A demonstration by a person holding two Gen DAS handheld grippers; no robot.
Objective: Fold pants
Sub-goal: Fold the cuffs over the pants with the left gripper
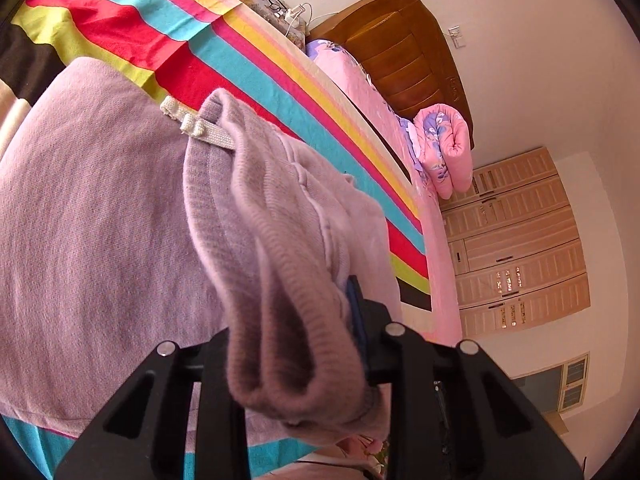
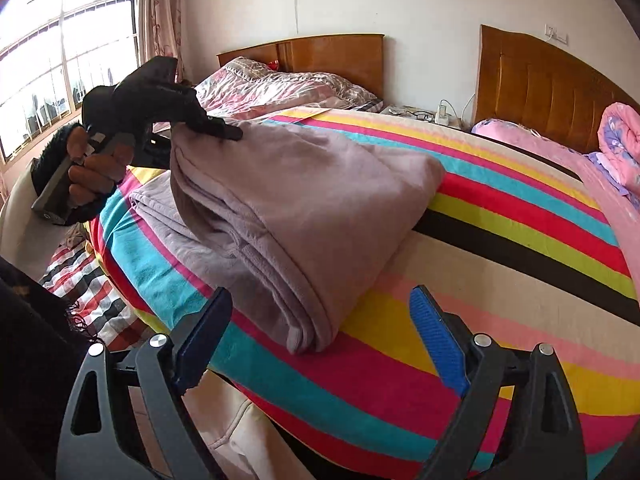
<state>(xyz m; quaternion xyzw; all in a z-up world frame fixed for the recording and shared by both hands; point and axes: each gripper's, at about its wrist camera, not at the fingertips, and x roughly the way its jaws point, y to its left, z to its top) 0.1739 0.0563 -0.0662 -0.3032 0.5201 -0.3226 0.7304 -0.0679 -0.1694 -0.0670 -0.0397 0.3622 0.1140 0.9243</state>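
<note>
Mauve knit pants (image 2: 280,208) lie partly folded on a striped sheet (image 2: 500,208). My left gripper (image 1: 304,344) is shut on the ribbed waistband (image 1: 280,264) and holds that end lifted above the rest of the pants (image 1: 88,200). A white drawstring (image 1: 196,124) shows at the waist. In the right wrist view the left gripper (image 2: 224,130) holds the fabric up at the far left. My right gripper (image 2: 320,340) is open and empty, just in front of the near folded corner (image 2: 308,340).
The bed's wooden headboard (image 2: 544,88) and a rolled pink quilt (image 2: 620,136) are at the right. A second bed (image 2: 280,84) stands behind. A wardrobe (image 1: 516,240) and a window (image 2: 60,60) line the walls. A checked cloth (image 2: 92,280) lies low left.
</note>
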